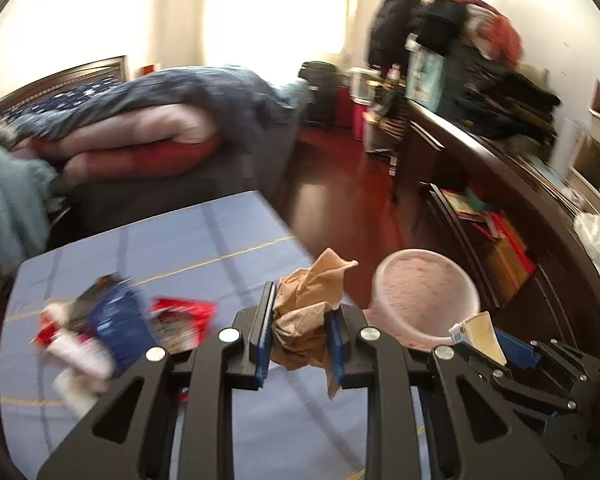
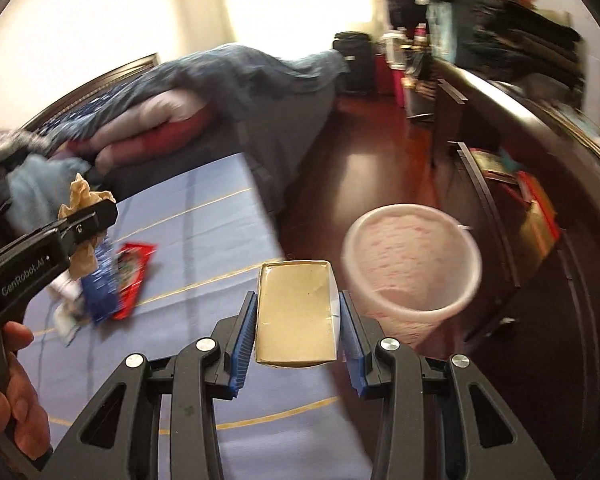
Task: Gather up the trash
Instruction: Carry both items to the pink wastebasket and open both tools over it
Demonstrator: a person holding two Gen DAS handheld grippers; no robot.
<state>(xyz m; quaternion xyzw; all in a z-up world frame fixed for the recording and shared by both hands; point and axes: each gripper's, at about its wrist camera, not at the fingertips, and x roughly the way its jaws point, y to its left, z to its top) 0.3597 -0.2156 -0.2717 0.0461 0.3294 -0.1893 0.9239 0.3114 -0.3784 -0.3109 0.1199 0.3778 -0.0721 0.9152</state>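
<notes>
Bedroom backdrop; "GenRobot.AI" on left tool (image 2: 85,227)

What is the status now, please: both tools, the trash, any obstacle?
Left tool shut on crumpled brown paper. Right tool shut on small open carton. Lined bin ahead, path clear. Wrappers remain on table.

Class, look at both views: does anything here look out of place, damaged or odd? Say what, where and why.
Wrappers lie scattered on the blue table, out of place as litter. The left gripper is shut on crumpled brown paper; the right gripper holds an opened small box. The lined bin stands upright on the floor beside the table.
</notes>
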